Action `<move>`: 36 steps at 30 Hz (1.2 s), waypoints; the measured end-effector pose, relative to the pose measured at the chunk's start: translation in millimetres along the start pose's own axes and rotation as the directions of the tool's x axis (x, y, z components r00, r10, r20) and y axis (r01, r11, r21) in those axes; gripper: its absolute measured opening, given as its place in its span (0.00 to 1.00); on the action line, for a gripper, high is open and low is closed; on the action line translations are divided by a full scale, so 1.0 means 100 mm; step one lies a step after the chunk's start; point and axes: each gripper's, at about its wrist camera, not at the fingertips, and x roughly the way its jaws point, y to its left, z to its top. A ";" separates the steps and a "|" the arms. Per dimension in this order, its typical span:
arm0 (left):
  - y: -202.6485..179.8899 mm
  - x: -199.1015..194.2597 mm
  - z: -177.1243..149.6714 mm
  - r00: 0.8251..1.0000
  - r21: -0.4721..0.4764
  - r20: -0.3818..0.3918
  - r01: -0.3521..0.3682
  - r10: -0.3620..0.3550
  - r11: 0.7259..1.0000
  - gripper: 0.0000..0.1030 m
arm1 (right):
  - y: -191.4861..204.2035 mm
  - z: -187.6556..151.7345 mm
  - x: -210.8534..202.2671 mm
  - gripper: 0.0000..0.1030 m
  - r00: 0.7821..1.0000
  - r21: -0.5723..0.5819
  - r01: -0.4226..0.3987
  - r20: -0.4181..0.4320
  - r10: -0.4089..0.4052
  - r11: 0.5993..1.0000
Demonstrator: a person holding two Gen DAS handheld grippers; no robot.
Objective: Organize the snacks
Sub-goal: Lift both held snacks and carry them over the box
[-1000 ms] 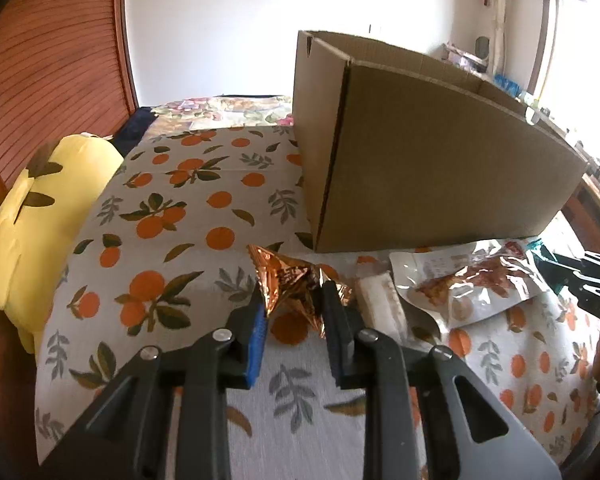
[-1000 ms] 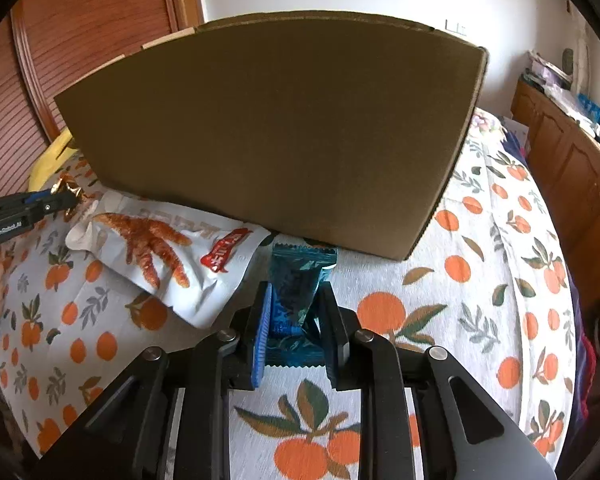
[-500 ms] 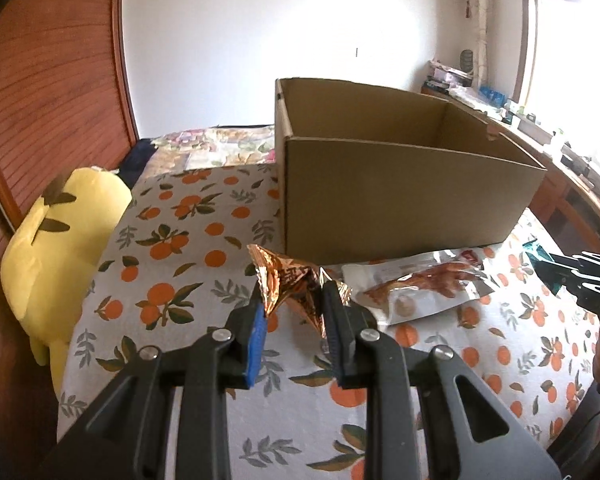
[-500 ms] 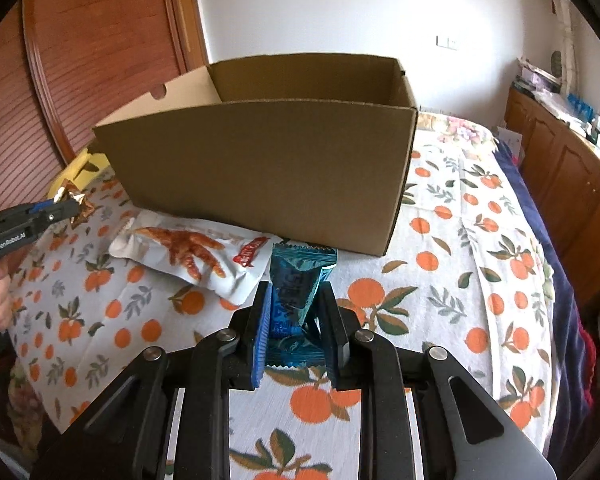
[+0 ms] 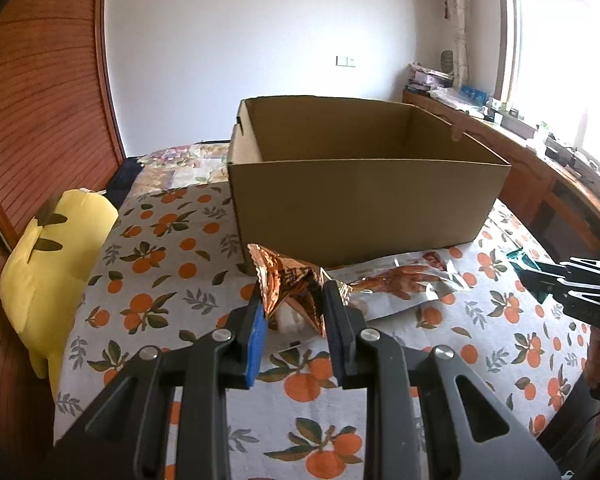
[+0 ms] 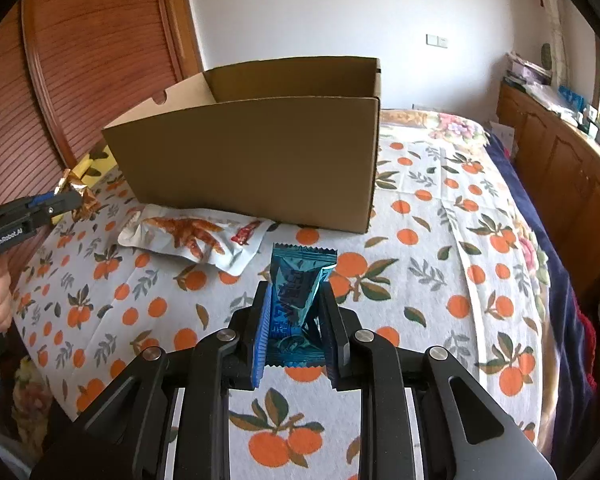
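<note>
Both claws hang short of the cardboard box (image 5: 363, 204), left claw (image 5: 292, 312) pinching a copper packet (image 5: 288, 284), right claw (image 6: 296, 320) a blue packet (image 6: 300, 280), seemingly equally near.

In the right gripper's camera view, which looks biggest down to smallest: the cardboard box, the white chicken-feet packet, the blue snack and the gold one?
1. cardboard box
2. white chicken-feet packet
3. blue snack, though it is nearest the lens, so it may be flattered
4. gold snack, far off at the left edge
</note>
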 end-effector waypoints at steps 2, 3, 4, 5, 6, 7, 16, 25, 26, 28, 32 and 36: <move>-0.04 -0.01 0.00 1.000 0.007 0.001 0.002 -0.002 1.000 0.24 | 0.00 -0.02 0.00 0.20 1.000 0.005 -0.001 -0.002 0.001 1.000; -0.05 -0.02 -0.01 1.000 0.007 0.002 0.003 -0.003 1.000 0.24 | -0.01 -0.03 0.00 0.20 1.000 0.008 -0.002 -0.002 0.002 1.000; -0.06 -0.02 -0.01 1.000 0.008 0.003 0.007 -0.007 1.000 0.24 | -0.02 -0.05 0.00 0.20 1.000 0.010 -0.003 -0.003 0.003 1.000; -0.07 -0.03 -0.01 1.000 0.008 0.004 0.009 -0.009 1.000 0.24 | -0.02 -0.05 0.00 0.20 1.000 0.012 -0.004 -0.004 0.004 1.000; -0.09 -0.04 -0.01 1.000 0.008 0.007 0.012 -0.012 1.000 0.24 | -0.03 -0.06 -0.01 0.20 1.000 0.014 -0.004 -0.003 0.004 1.000; -0.10 -0.04 -0.01 1.000 0.007 0.010 0.015 -0.015 1.000 0.24 | -0.03 -0.07 -0.01 0.20 1.000 0.015 -0.006 -0.002 0.006 1.000; -0.18 0.02 0.03 0.998 0.002 0.029 0.050 -0.050 0.999 0.24 | -0.05 -0.10 -0.02 0.20 1.000 0.026 -0.005 0.004 0.005 1.000; -0.22 0.07 0.37 0.992 0.013 0.090 0.086 -0.087 0.996 0.24 | 0.08 0.23 -0.11 0.20 0.998 -0.023 -0.008 0.062 0.009 1.000; -0.22 0.07 0.41 0.991 0.016 0.099 0.089 -0.090 0.996 0.24 | 0.10 0.28 -0.12 0.20 0.997 -0.032 -0.007 0.071 0.010 0.999; -0.23 0.09 0.52 0.988 0.022 0.119 0.094 -0.096 0.995 0.24 | 0.14 0.39 -0.15 0.20 0.996 -0.048 -0.008 0.088 0.013 0.999; -0.22 0.15 0.71 0.982 0.029 0.150 0.108 -0.111 0.994 0.24 | 0.20 0.63 -0.17 0.20 0.992 -0.084 -0.001 0.122 0.011 0.996; -0.22 0.23 0.88 0.977 0.037 0.172 0.120 -0.124 0.992 0.24 | 0.23 0.83 -0.15 0.20 0.989 -0.110 0.006 0.147 0.010 0.994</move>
